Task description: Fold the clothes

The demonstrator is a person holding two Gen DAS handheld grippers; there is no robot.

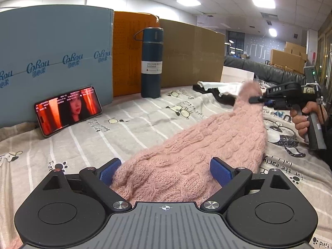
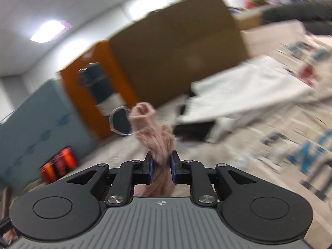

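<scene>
A pink cable-knit sweater (image 1: 199,145) lies on the printed bedsheet (image 1: 128,124), one end lifted into the air at the right. My left gripper (image 1: 166,171) stands open, its blue pads on either side of the sweater's near end without pinching it. My right gripper (image 1: 254,100), held by a hand (image 1: 300,118), is shut on the raised pink end. In the blurred right wrist view, the right gripper (image 2: 161,164) clamps a bunch of pink knit (image 2: 153,126) that sticks up past its fingertips.
A phone (image 1: 67,110) with a lit screen leans on a blue-grey box (image 1: 54,58). A dark vacuum bottle (image 1: 151,62) stands before orange and brown cardboard boxes (image 1: 191,51). White and black clothes (image 1: 220,91) lie at the back right; the white garment (image 2: 249,91) also shows in the right wrist view.
</scene>
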